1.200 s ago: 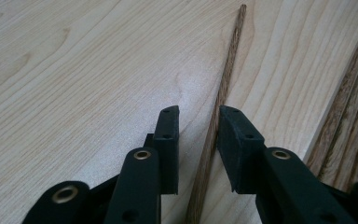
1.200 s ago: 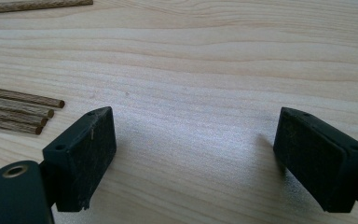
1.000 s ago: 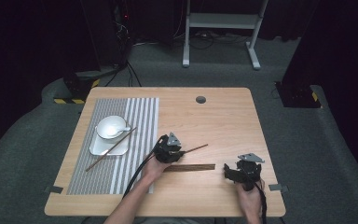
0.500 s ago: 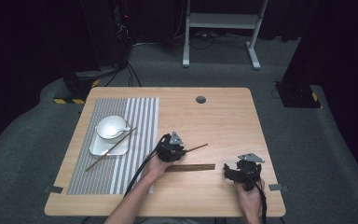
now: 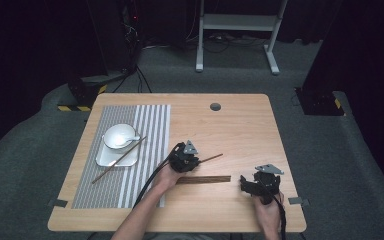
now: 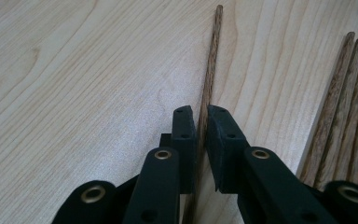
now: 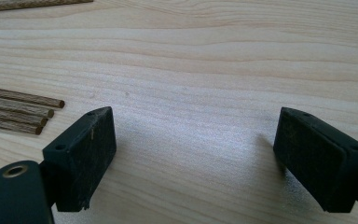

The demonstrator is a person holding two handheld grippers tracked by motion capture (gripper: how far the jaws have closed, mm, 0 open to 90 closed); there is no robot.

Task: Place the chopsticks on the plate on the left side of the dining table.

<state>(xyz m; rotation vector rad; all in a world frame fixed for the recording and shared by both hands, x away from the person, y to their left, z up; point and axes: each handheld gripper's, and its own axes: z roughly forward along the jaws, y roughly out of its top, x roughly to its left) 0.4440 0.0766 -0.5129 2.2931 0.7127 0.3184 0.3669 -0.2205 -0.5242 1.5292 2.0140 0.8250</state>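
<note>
While the high view puts the left gripper over the thin dark-brown wooden chopstick mid-table near the stacked bundle of similar sticks, the left gripper view shows jaws just closing, clamped on its lower shaft, light, stiff, round, likely roll-prone, so pinch squarely; right gripper view: right gripper gaping, holding nothing.

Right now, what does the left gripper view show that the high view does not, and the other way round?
Left gripper view: the left gripper, jaws just closing, pads against a single chopstick lying on the table. High view: the striped placemat with a white bowl on a plate, another chopstick across them, and the open right gripper. Both: the single chopstick and the chopstick bundle beside it.
</note>
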